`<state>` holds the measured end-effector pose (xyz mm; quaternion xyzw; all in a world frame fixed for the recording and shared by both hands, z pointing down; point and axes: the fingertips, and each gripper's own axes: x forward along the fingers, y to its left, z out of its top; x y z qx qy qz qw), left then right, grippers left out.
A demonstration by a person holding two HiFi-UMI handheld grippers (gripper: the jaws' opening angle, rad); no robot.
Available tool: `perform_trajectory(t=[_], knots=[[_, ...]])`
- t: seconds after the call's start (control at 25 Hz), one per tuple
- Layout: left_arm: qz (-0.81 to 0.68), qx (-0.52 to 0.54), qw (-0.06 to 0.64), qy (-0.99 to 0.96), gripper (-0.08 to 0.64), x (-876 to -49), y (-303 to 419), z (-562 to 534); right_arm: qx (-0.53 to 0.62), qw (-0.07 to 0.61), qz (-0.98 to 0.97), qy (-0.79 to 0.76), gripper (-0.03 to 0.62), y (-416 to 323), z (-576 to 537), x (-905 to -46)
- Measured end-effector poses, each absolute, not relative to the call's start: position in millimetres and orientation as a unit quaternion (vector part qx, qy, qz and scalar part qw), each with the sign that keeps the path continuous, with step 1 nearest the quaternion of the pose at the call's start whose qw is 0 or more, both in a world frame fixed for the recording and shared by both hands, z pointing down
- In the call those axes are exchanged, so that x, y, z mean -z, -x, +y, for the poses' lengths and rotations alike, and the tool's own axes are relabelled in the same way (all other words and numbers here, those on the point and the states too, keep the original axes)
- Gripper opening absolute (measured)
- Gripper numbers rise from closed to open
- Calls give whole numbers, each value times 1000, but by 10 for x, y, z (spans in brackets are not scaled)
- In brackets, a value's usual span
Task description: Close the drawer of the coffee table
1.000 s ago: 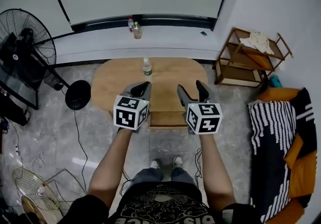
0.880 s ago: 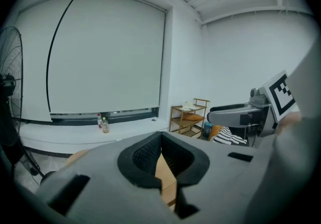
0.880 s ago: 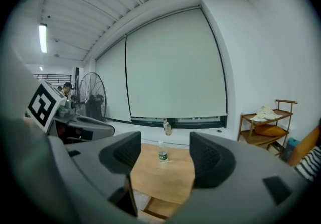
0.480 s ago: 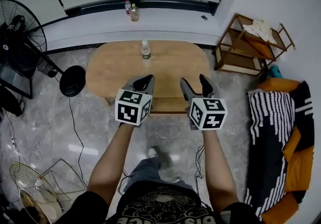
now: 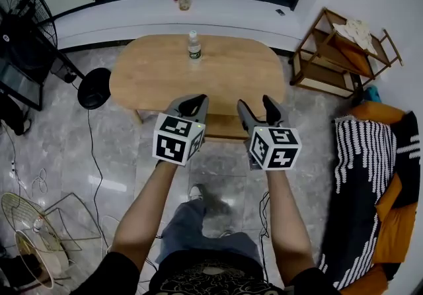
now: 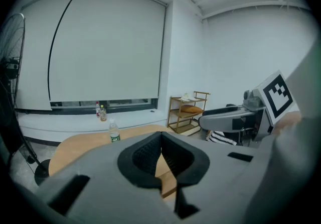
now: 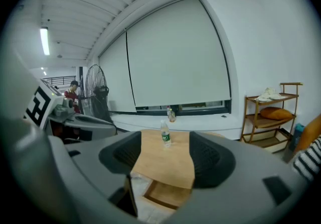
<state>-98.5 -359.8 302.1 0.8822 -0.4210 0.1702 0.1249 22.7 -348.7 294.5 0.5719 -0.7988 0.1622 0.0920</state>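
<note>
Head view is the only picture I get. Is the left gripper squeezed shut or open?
Observer: In its own view the left gripper is shut, its tips meeting with nothing between them.
Operator: And the other one?
Observer: The right gripper stands open and empty. Far off between its jaws you can see the bottle upright on the coffee table.
Operator: Is anybody else in the room?
Observer: Yes, the right gripper view shows a person in red beside the fan.
</note>
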Motion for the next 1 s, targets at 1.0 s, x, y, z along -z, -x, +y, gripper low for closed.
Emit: perform_trajectory(t=[1.0], knots=[[-443, -132, 84, -883, 3, -5829, 764, -3203, -129, 36, -819, -558, 288, -163, -3160, -5857]])
